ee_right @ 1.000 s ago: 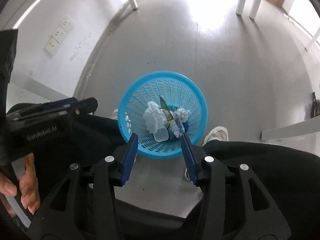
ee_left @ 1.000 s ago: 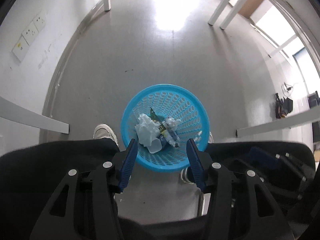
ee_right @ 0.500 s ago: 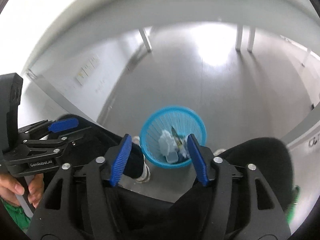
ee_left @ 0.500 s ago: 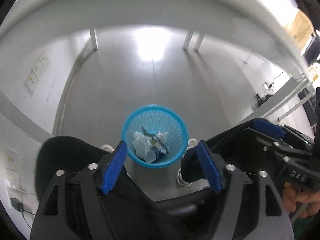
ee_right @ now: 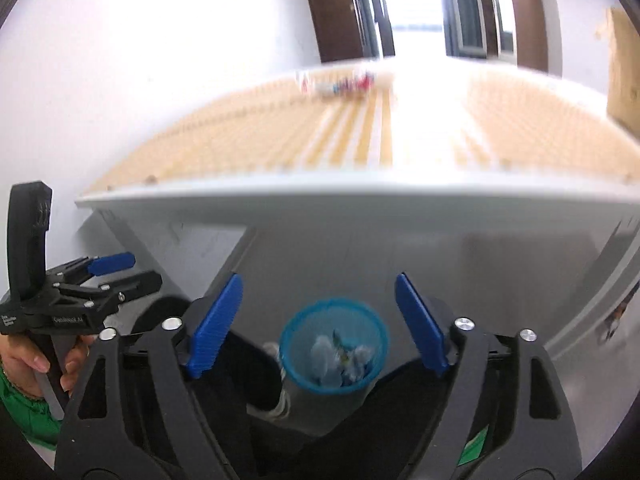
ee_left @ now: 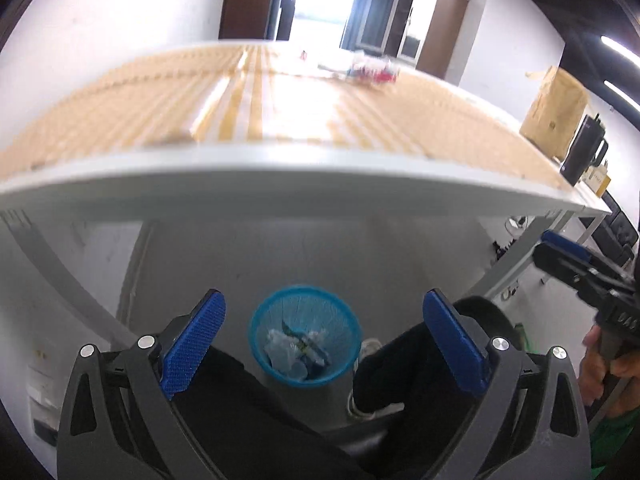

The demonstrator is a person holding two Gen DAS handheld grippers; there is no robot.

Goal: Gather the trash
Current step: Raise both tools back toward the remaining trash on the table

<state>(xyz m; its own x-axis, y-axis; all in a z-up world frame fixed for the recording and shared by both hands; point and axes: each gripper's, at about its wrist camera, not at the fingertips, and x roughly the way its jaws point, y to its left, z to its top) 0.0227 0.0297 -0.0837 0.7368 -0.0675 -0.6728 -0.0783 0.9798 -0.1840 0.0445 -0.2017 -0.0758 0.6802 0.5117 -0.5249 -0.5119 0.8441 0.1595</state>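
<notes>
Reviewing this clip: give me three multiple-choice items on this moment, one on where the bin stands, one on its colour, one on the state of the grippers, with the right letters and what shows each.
1. Where is the basket?
A. on the table
B. on the floor below the table edge
C. held in a gripper

2. What colour is the basket?
A. blue
B. red
C. black

3. How are the left gripper and right gripper?
A. both open and empty
B. both shut on trash
C. one open, one shut

Answers: 1 B, it stands on the grey floor between the person's legs. 2 A, its mesh wall is blue. 3 A, each wrist view shows blue pads spread wide with nothing between.
</notes>
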